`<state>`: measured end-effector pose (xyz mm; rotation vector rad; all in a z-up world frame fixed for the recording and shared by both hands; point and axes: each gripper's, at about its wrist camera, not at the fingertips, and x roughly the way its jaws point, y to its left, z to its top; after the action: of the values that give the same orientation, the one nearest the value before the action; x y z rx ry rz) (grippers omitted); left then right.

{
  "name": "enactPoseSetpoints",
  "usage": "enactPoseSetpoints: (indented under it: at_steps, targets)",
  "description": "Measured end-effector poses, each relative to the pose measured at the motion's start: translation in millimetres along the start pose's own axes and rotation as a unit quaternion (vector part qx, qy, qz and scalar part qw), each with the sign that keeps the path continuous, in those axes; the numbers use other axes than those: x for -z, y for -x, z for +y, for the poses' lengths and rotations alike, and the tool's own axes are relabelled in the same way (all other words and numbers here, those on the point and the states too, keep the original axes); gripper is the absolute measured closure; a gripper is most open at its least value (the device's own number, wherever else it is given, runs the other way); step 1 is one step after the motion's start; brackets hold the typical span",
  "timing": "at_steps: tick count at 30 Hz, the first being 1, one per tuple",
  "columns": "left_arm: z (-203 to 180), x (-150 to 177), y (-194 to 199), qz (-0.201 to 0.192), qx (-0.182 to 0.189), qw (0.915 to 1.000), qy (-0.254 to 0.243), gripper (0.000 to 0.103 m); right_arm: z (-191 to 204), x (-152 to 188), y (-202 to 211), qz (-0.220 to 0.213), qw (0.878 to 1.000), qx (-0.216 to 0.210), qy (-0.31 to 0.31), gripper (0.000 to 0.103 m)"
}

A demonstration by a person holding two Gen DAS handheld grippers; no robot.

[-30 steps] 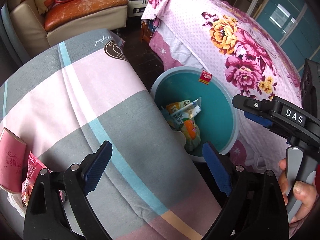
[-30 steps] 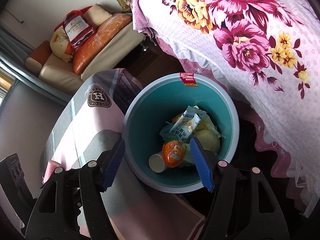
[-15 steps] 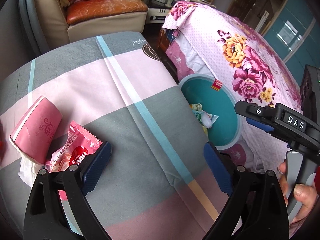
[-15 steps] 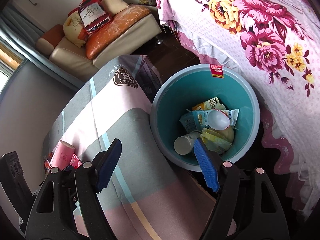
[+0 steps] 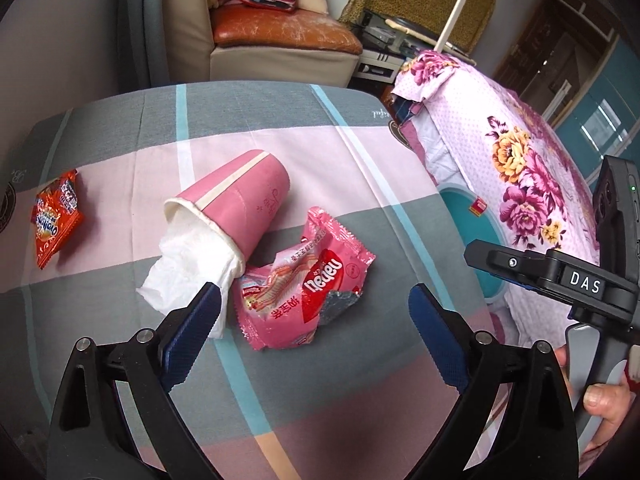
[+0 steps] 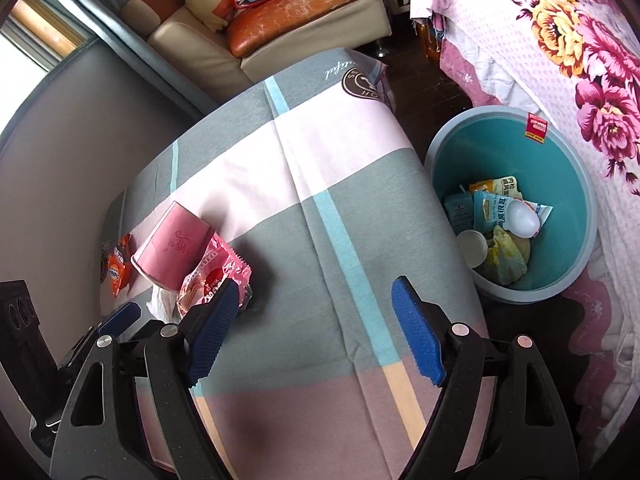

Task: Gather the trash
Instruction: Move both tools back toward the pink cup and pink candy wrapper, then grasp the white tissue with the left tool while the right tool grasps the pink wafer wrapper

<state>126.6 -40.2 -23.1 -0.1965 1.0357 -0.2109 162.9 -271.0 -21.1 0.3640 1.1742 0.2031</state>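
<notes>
Trash lay on the surface (image 5: 360, 184): one pink wrapper (image 5: 308, 280), one pink cup (image 5: 236, 208) stuffed with tissue (image 5: 188, 268), one orange packet (image 5: 54, 220). Left hand-held gripper (image 5: 314, 340) hung open, empty; right hand-held gripper (image 6: 316, 332) had just been opening, empty. Best pinch the wrapper first, square across its crumpled middle, then carry it to the bin (image 6: 568, 184).

Right gripper (image 6: 316, 330) above checked cloth (image 6: 340, 200), jaws wide apart and just been opening, nothing between them. Left of it: pink paper cup (image 6: 172, 246) on its side, pink wafer wrapper (image 6: 214, 270) touching it, orange snack packet (image 6: 116, 266) beyond. Right: teal trash bin (image 6: 560, 168) on floor, holding wrappers and white cup.
</notes>
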Motion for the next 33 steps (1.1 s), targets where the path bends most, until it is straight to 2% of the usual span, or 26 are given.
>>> enactPoseSetpoints:
  at_steps: [8,14,23,33]
  targets:
    - [67,12,4,-0.009,-0.025,0.9987,0.044,0.007,44,11,-29,0.038,0.999,0.0,0.037,0.028]
    - [100,17,1,-0.004,-0.028,0.9974,0.066,0.007,66,9,-52,0.059,0.997,-0.001,0.047,0.028]
    - [124,18,-4,-0.002,-0.025,0.9968,0.076,0.007,85,-1,-80,0.072,0.996,0.008,0.048,0.028]
    - [131,19,-8,0.001,-0.017,0.9969,0.077,0.007,92,-5,-104,0.084,0.995,0.009,0.046,0.027]
